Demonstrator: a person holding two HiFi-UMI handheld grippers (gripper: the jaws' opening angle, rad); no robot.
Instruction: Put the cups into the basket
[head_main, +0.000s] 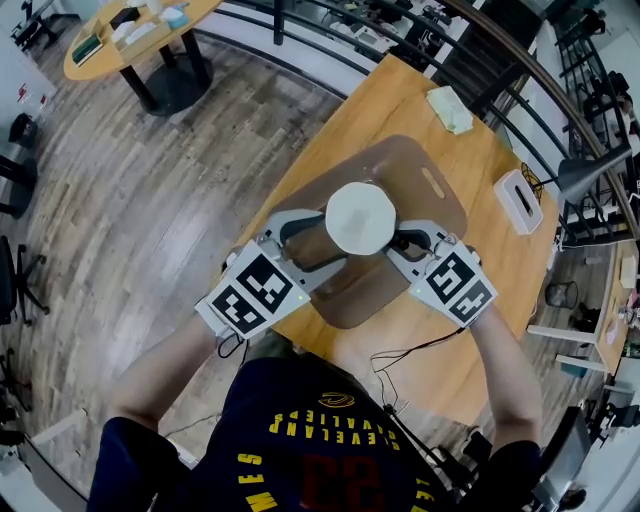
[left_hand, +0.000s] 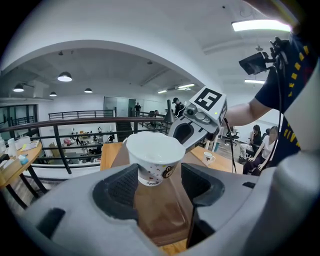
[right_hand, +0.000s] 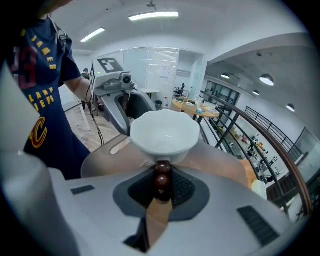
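Right gripper view has the right gripper (right_hand: 161, 186) closed on the dark, beaded handle (right_hand: 161, 174) of a white cup (right_hand: 165, 132), whose empty bowl stands at 12 o'clock just past the jaw tips. The left gripper (left_hand: 159, 186) has its jaws apart, with the cup's foot between the tips. A gap shows on one side, so I judge it is steadying the cup, not squeezing it.

From the head view, the two grippers meet the cup from 8 and 4 o'clock, over a brown mat (head_main: 400, 170) with a slot handle that lies on the wooden table (head_main: 400, 100). The cup looks to be off the mat, carried by its handle.

No view shows a basket, so nothing can be counted as delivered, and this cup has the whole placing step ahead of it. A small white mug (left_hand: 209, 158) stands on a wooden top beyond the right gripper. Whether it belongs to the job I cannot tell.

A white tissue box (head_main: 518, 200) sits at 3 o'clock from the cup, and a pale cloth (head_main: 450, 108) at 1 o'clock.

The cup's side bears a cartoon figure and script starting "Specia". The person's dark shirt (head_main: 330, 440) reads "CLEVELAND CAVALIERS" in yellow, with a red 23.
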